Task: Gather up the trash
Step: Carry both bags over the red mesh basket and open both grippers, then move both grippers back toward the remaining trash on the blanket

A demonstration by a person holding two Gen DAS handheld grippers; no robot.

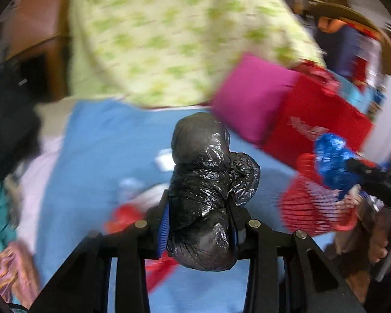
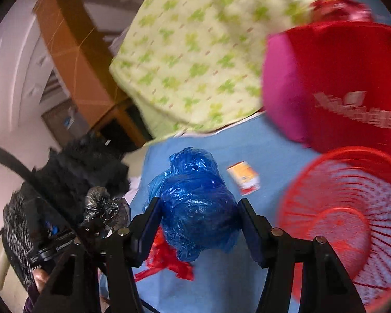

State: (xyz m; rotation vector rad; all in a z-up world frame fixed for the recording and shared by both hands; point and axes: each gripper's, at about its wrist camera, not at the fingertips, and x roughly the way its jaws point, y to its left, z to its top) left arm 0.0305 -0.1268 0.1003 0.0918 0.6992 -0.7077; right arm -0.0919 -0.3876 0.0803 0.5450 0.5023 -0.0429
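Left tool (image 1: pixel 199 224) is clamping a black plastic wad (image 1: pixel 208 182); right tool (image 2: pixel 199 224) is pinching a blue plastic wad (image 2: pixel 195 206), both hanging over the blue sheet (image 2: pixel 221 281). Red mesh basket (image 2: pixel 352 224) is sitting at three o'clock. Red scraps (image 2: pixel 166 263) and a small carton (image 2: pixel 243 177) are lying below. Slick film could slip from either grip, or miss the basket.

A blue sheet (image 2: pixel 268 146) carries an orange-and-white packet (image 2: pixel 243 177) and red scraps (image 2: pixel 166 260)
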